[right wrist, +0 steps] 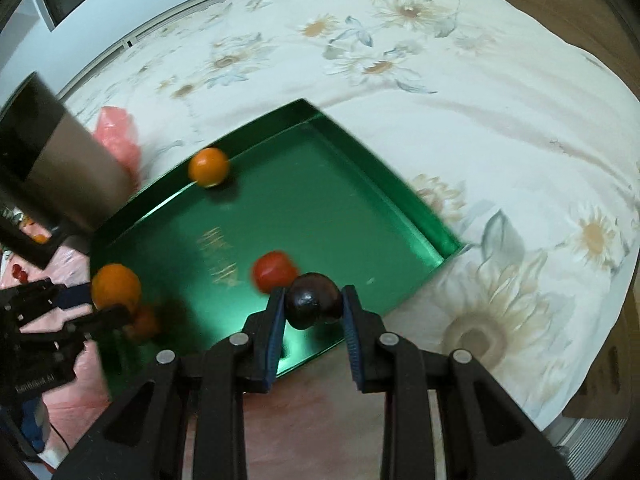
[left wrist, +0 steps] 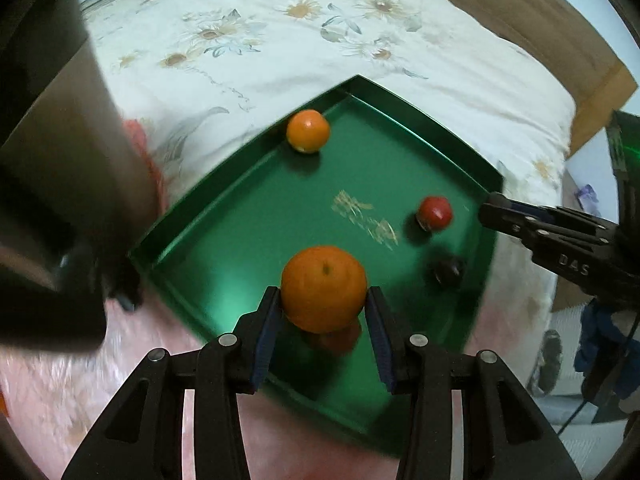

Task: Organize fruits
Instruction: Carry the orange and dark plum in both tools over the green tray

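A green tray (left wrist: 420, 120) lies on a flowered bedcover. My left gripper (left wrist: 323, 300) is shut on a large orange (left wrist: 323, 288) and holds it just above the tray's near part. A smaller orange (left wrist: 308, 131) rests by the tray's far wall. A red fruit (left wrist: 435, 213) lies toward the tray's right side. In the right wrist view my right gripper (right wrist: 314, 304) is shut on a dark plum (right wrist: 314, 300) above the tray's (right wrist: 380, 168) near edge, right beside the red fruit (right wrist: 274, 271). The left gripper's held orange (right wrist: 116, 286) shows at the left there.
The white flowered bedcover (right wrist: 440, 100) surrounds the tray. A pink plastic bag (right wrist: 118, 136) and a grey-and-black box (left wrist: 60, 160) stand at the tray's left. A pink sheet (left wrist: 40, 380) lies under the near edge. A cardboard box (left wrist: 560, 40) is at the far right.
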Demonstrator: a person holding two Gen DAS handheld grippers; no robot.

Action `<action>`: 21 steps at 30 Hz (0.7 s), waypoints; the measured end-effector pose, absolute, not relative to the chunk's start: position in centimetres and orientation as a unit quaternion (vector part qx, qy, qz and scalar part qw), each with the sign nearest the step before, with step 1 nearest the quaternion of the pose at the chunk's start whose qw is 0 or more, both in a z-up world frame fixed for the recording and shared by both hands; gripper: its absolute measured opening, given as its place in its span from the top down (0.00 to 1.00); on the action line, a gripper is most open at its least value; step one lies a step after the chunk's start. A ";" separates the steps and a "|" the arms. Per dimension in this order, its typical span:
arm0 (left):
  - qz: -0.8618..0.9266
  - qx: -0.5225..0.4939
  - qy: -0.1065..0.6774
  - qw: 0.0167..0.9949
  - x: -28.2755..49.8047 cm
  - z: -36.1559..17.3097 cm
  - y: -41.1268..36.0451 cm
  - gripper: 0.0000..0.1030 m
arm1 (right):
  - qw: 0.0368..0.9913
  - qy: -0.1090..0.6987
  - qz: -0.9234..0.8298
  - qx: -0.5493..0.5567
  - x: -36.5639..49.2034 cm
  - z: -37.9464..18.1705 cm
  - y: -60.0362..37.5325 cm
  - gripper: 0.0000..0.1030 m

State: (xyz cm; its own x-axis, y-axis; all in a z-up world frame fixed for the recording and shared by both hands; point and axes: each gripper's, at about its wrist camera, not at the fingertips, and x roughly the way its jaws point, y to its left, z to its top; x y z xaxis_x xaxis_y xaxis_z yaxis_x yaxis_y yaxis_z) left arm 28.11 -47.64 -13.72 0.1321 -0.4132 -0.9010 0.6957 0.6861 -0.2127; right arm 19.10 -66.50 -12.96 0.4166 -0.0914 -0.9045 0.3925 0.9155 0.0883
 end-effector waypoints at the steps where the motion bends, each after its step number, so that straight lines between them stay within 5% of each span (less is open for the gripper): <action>1: -0.368 0.129 0.544 0.743 28.6 -14.1 -48.0 0.64 | 0.830 0.520 -0.146 0.142 19.4 -13.3 -67.3 0.87; 21: -0.346 0.118 0.534 0.762 30.0 -14.2 -50.2 0.66 | 0.832 0.530 -0.115 0.117 21.9 -17.0 -69.9 0.87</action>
State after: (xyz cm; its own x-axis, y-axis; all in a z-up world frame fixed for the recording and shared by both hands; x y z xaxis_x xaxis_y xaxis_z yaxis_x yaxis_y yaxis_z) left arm 30.00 -50.20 -14.16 0.1892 -0.4008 -0.8964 0.6541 0.7323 -0.1894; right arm 21.87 -69.90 -16.99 0.4127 -0.0680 -0.9083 0.3152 0.9463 0.0724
